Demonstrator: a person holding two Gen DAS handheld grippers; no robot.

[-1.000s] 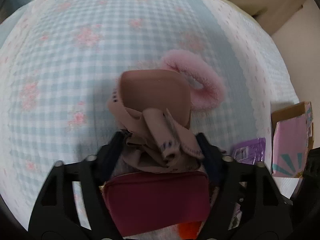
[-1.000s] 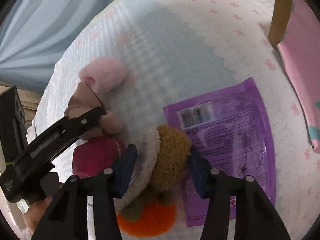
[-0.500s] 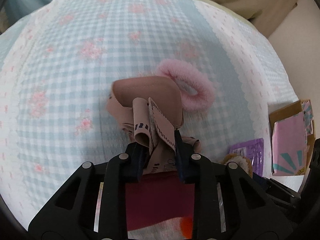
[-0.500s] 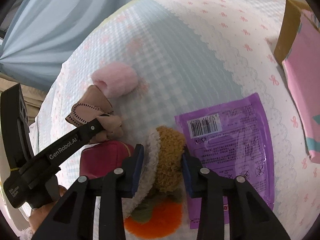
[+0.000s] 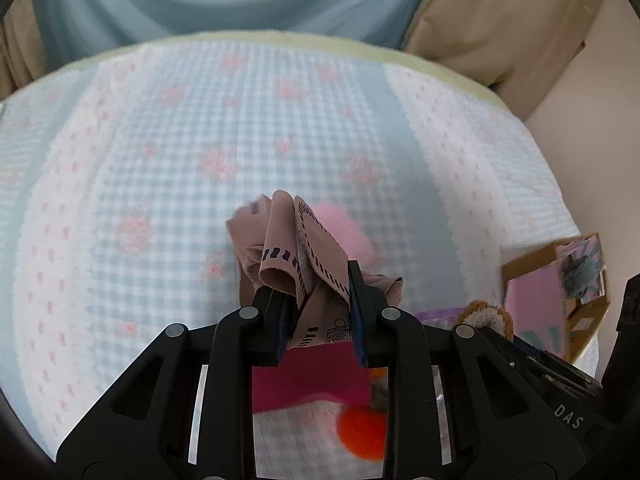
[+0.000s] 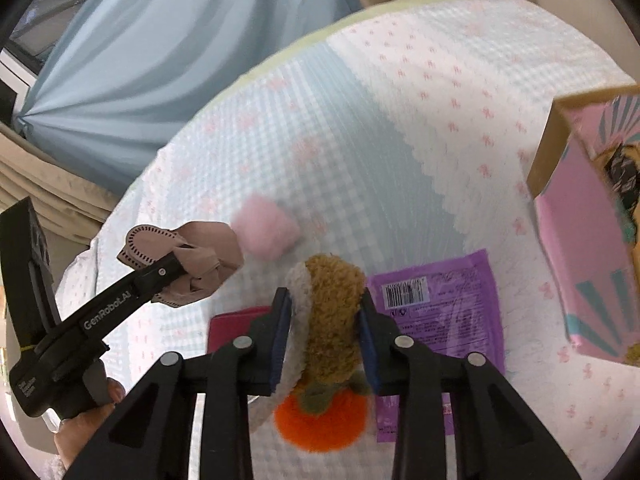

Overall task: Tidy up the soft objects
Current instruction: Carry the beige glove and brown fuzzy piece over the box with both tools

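Observation:
My left gripper [image 5: 316, 280] is shut on a crumpled dusty-pink cloth [image 5: 292, 236] with dark stitching and holds it above the checked cover [image 5: 160, 160]. The right wrist view shows that cloth [image 6: 200, 256] off the surface in the left gripper [image 6: 176, 264]. My right gripper [image 6: 325, 300] presses both pads on a brown and cream plush toy [image 6: 334, 276] with an orange base [image 6: 320, 420], and its jaws are still closing. A fluffy pink scrunchie [image 6: 264, 226] lies on the cover beyond both. A magenta pouch [image 5: 308, 376] lies under the left gripper.
A purple packet [image 6: 440, 312] lies flat to the right of the plush toy. A pink cardboard box [image 6: 580, 240] stands at the right edge of the cover. Blue curtain [image 6: 160, 40] hangs behind. A hand [image 6: 88, 420] holds the left gripper's handle.
The left jaws have shut on the cloth and lifted it off the cover. The right jaws have narrowed onto the plush toy, and that gripper has risen too.

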